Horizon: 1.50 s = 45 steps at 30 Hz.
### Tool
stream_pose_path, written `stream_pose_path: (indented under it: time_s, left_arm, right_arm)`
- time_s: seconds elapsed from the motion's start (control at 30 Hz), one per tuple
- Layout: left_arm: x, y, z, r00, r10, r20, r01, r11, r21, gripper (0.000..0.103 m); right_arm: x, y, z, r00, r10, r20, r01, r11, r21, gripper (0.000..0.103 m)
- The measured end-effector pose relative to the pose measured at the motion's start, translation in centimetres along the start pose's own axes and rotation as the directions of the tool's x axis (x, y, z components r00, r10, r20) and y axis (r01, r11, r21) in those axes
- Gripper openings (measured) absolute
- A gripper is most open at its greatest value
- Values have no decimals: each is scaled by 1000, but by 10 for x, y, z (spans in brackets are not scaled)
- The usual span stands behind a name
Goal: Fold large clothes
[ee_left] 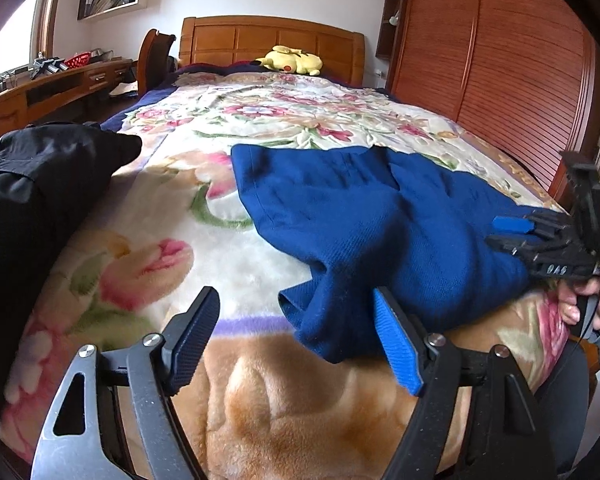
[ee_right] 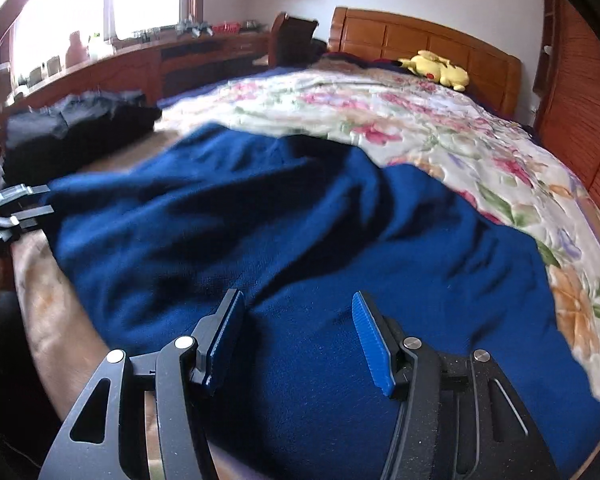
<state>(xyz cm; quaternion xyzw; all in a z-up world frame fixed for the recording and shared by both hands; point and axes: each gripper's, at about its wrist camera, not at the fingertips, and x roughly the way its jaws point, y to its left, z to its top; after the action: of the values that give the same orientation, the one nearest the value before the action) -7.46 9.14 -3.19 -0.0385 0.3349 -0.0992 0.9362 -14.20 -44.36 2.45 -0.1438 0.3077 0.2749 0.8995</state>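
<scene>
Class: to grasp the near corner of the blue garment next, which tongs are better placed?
Left. The left tongs stand open at the blue garment corner; the right tongs are over its middle.

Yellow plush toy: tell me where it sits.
In both views the yellow plush toy lies at the bed's far end against the wooden headboard, beyond the floral blanket.

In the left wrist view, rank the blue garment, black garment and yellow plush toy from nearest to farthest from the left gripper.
1. Blue garment, beside the left gripper, right.
2. Black garment, left edge of the bed.
3. Yellow plush toy, by the headboard.
</scene>
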Motion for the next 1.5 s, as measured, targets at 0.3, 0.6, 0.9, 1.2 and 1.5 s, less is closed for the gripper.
stream_pose_path:
  time_s: [0.3,0.6,0.9,1.2,1.5]
  left_arm:
    - [7,-14,5,995,-98,-32,99,995,13,21]
    - [-16,-63,64,989,-108,102,95,988,123,13]
    - [-3,-140,129,970,-192,149,148,953,264,12]
    - [19,-239,152,951,-292,98,230,885,404,12]
    - [21,-331,144,905,-425,1,369,787,494,12]
  right_arm:
    - [8,0,-3,1000,4,-24,-4,1000,-9,58]
    - [8,-1,-5,1000,18,-22,-18,1000,17,58]
    - [-35,-44,-18,999,-15,52,9,994,105,58]
    - [-90,-123,-51,975,-210,73,188,954,232,58]
    - [-120,-149,-70,953,-294,76,256,912,319,58]
